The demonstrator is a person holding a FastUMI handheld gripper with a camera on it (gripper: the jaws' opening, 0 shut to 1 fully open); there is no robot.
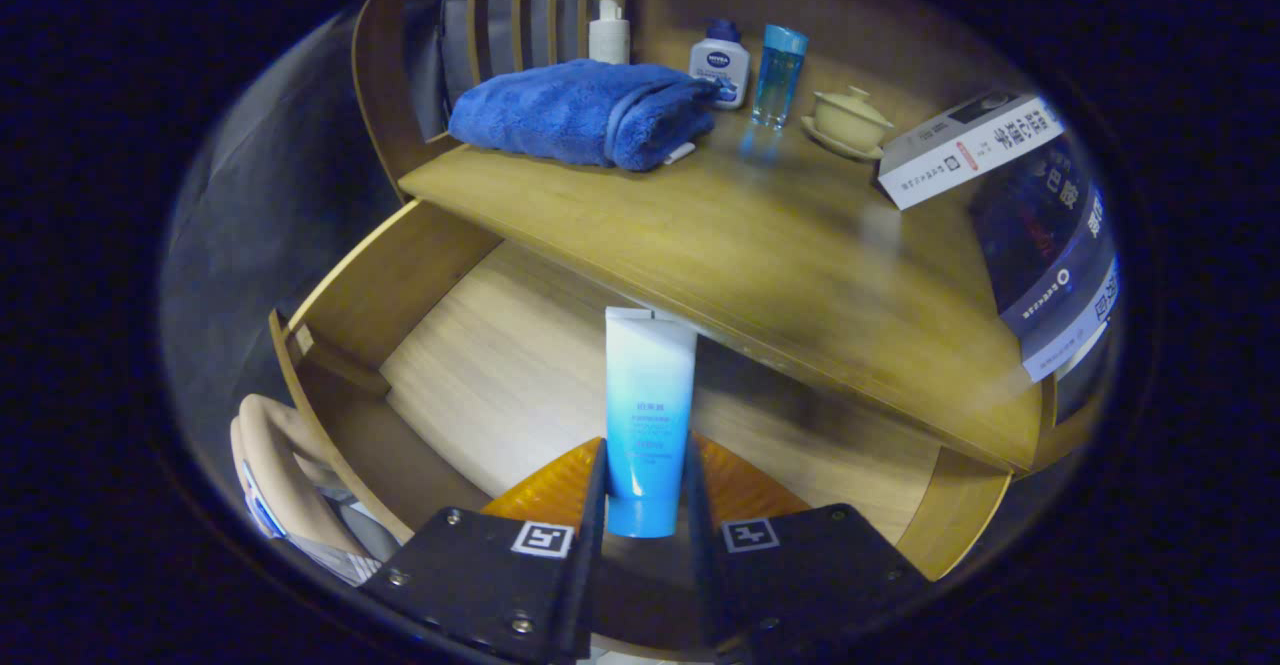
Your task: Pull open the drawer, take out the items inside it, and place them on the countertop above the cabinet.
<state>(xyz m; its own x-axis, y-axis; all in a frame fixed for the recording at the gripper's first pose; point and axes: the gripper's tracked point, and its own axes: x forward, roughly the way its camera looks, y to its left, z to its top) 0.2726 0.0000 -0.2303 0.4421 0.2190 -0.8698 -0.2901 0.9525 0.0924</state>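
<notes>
The gripper (645,480) pinches a blue-and-white tube (648,415) between both fingers, the tube standing upright over the open drawer (500,365) — its pale wooden floor lies beneath. Beyond, on the tabletop (760,255), sit a folded blue towel (585,110), a pump bottle (609,30), a small lotion bottle (722,63), a clear blue bottle (778,75), a lidded cup (848,120) and a white box (965,150).

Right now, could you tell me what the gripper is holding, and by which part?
The gripper holds a pale blue-and-white plastic tube, jaws shut on its lower, cap end.
</notes>
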